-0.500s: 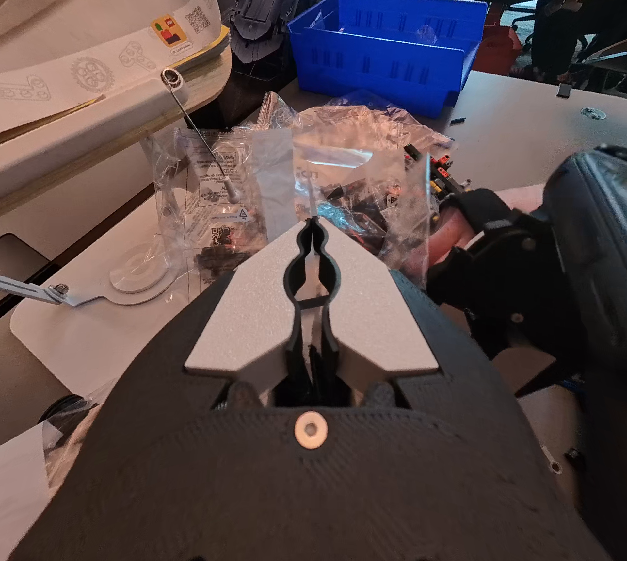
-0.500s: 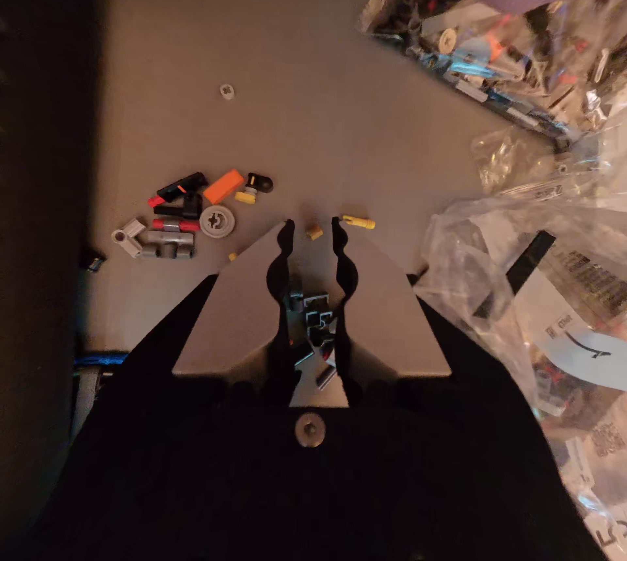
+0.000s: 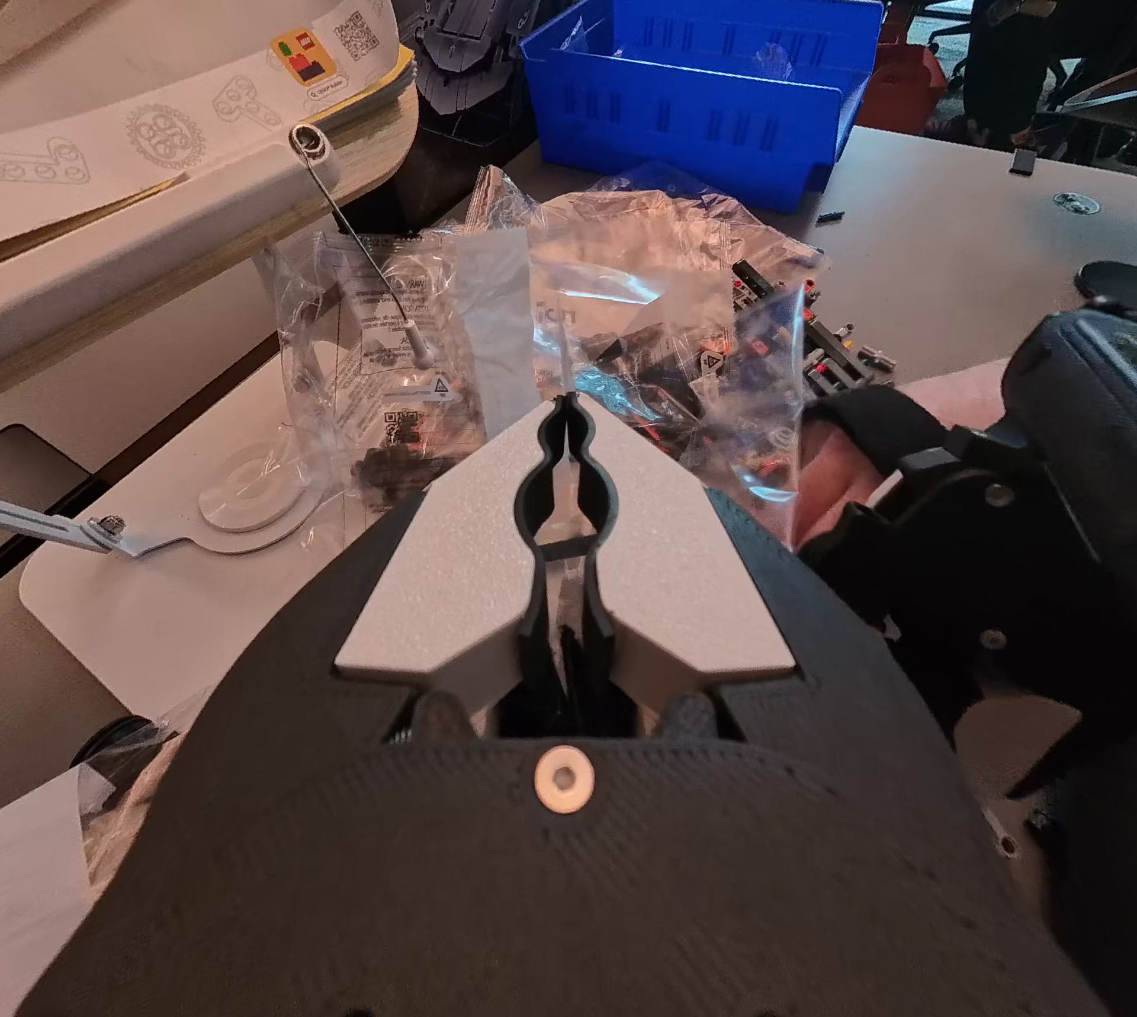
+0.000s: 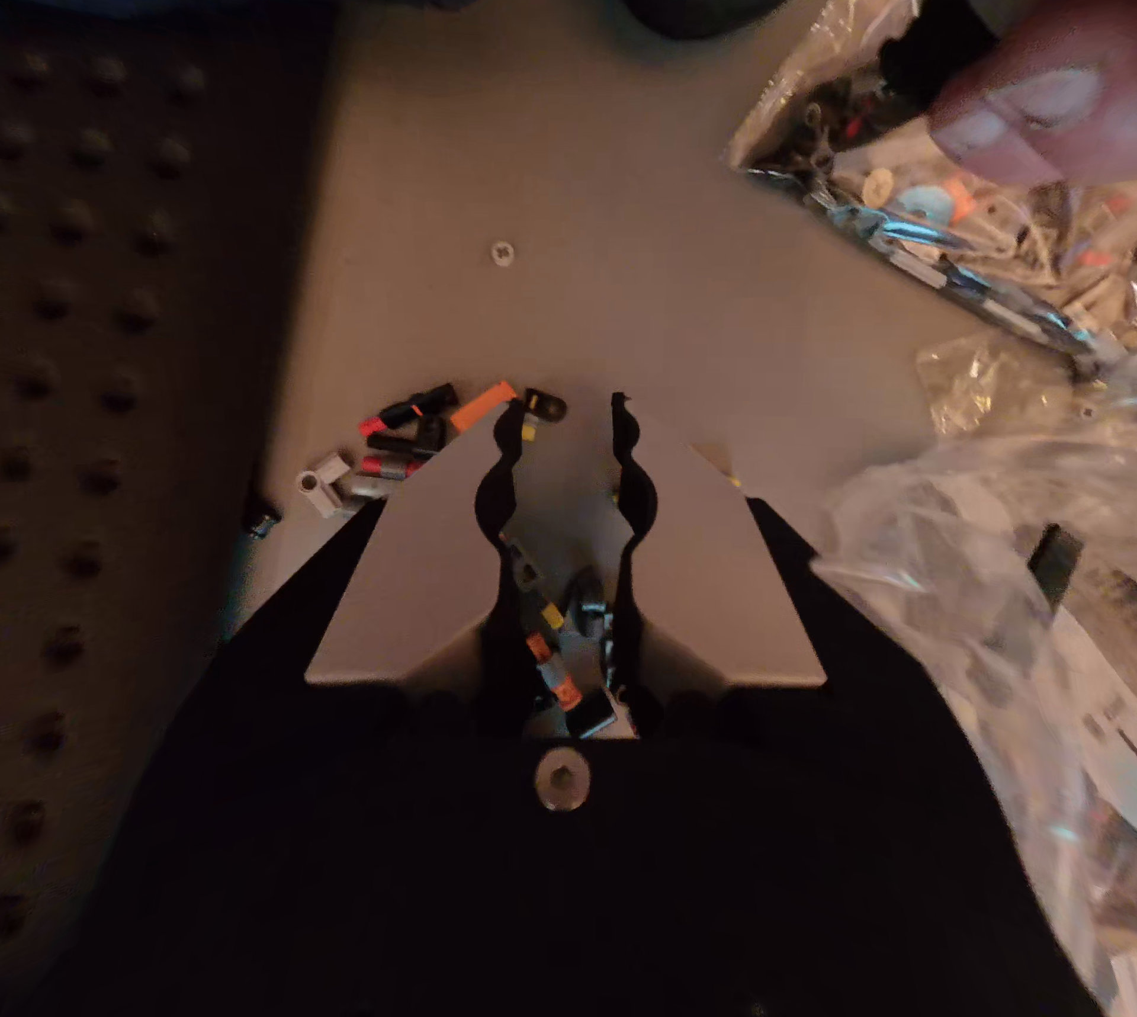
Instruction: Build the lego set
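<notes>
Left wrist view: the left gripper [image 3: 566, 403] fills the lower half, its two grey fingers [image 3: 467, 544] pressed together at the tips, pinching a thin fold of clear plastic. That fold belongs to the clear bag of lego parts [image 3: 646, 335], which lies crumpled on the grey table [image 3: 960, 249] just past the fingertips, at 12 o'clock. A second clear bag [image 3: 381, 347], printed with small text, stands beside it at 11 o'clock. At 3 o'clock is the black body of the right gripper [image 3: 1009, 495], with a hand [image 3: 830, 464] around it. Farther off, at 1 o'clock, a blue plastic bin [image 3: 695, 83] sits on the table. At 10 o'clock an open instruction booklet [image 3: 184, 64] rests on a white stand [image 3: 154, 249].

Right wrist view, dim and looking straight down: the right gripper [image 4: 566, 403] is parted to a middling width and holds nothing. Small loose lego pieces [image 4: 394, 446] in black, red, grey and orange lie on the table just beside its left fingertip, at 10 o'clock. More pieces [image 4: 554, 655] show between the fingers near the base. A tiny pale round piece [image 4: 503, 252] lies alone at 12 o'clock. At 2 o'clock, fingertips [image 4: 1033, 107] hover blurred over a bag of parts [image 4: 923, 224].
</notes>
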